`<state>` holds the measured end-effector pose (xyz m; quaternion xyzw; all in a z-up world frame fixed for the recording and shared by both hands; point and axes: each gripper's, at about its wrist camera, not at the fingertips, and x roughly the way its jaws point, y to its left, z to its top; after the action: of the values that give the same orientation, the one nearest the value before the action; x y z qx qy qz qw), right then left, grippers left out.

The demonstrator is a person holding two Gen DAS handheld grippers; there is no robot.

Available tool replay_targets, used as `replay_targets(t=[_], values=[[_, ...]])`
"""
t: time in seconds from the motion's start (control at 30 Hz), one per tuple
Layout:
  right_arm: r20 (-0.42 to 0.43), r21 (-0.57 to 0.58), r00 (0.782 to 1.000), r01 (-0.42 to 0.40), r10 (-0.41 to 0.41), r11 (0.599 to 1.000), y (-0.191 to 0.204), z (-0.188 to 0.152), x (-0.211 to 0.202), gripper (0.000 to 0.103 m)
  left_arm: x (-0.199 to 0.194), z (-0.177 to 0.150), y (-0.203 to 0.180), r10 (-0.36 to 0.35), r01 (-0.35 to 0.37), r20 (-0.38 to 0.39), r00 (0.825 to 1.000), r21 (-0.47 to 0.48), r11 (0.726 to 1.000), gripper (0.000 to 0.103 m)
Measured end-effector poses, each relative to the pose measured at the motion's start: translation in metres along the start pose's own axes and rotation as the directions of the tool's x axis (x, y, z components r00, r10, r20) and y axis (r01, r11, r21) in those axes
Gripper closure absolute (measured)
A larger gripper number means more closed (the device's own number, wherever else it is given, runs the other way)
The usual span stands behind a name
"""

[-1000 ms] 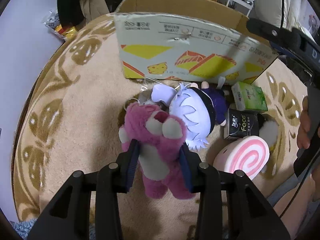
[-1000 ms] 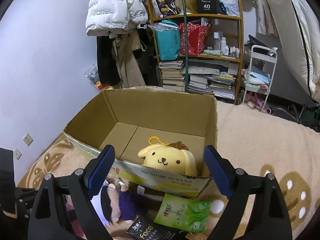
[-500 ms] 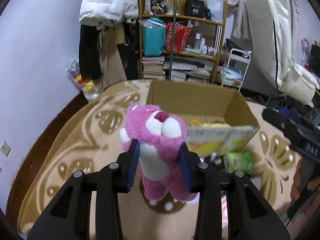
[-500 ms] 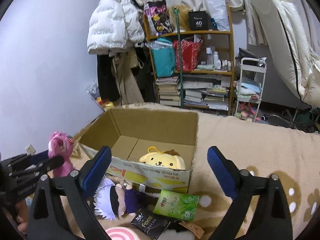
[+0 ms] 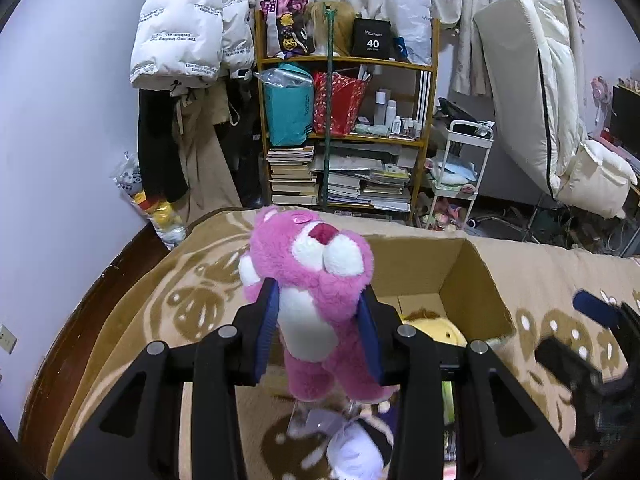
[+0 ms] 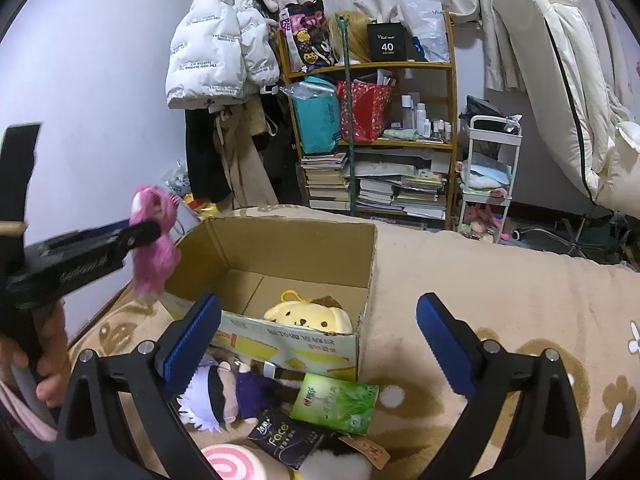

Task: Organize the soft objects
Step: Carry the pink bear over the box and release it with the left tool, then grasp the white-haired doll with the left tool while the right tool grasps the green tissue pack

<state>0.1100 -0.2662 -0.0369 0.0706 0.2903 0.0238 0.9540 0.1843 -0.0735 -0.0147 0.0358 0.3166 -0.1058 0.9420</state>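
My left gripper [image 5: 318,320] is shut on a pink plush bear [image 5: 316,276] and holds it in the air, left of and above the open cardboard box [image 5: 476,292]. The bear also shows in the right wrist view [image 6: 154,240], beside the box [image 6: 292,344]. A yellow dog plush [image 6: 308,314] lies inside the box. My right gripper [image 6: 318,340] is open and empty, near the box's front wall. A white-haired doll [image 6: 224,392] lies on the blanket in front of the box.
A green tissue pack [image 6: 334,402], a black "face" pack [image 6: 282,438] and a pink swirl cushion [image 6: 228,462] lie in front of the box on the beige patterned blanket [image 6: 500,280]. A cluttered bookshelf [image 6: 380,140] and a white cart [image 6: 486,176] stand behind.
My left gripper has lifted the pink bear off the blanket and raised it to the height of the box's rim. My right gripper has drawn back a little from the box.
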Motion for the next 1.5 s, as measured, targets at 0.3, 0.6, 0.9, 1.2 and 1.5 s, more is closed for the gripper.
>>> replay_targets(t=[0.3, 0.6, 0.9, 1.2, 1.5], values=[[-0.026, -0.001, 0.999, 0.023, -0.023, 1.0, -0.006, -0.003, 0.005, 0.0, 0.042, -0.008, -0.007, 0.027, -0.029, -0.096, 0.995, -0.019, 0.999, 0.066], [-0.045, 0.014, 0.998, 0.034, -0.033, 0.999, -0.01, -0.008, 0.0, 0.0, 0.036, -0.016, -0.01, 0.043, -0.043, -0.113, 0.993, 0.002, 0.999, 0.045], [-0.053, 0.048, 0.998, 0.039, -0.036, 0.998, -0.014, -0.015, -0.017, 0.0, 0.003, -0.037, -0.006, 0.034, -0.036, -0.137, 0.99, -0.01, 0.999, 0.018], [-0.077, 0.077, 0.997, 0.032, -0.026, 0.997, -0.016, -0.027, -0.033, 0.0, -0.027, -0.063, -0.004, 0.034, -0.036, -0.15, 0.988, -0.015, 0.999, 0.014], [-0.096, 0.101, 0.995, 0.03, -0.02, 0.994, -0.023, -0.035, -0.035, 0.0, -0.026, -0.086, -0.003, 0.043, -0.043, -0.203, 0.978, 0.003, 0.999, 0.014]])
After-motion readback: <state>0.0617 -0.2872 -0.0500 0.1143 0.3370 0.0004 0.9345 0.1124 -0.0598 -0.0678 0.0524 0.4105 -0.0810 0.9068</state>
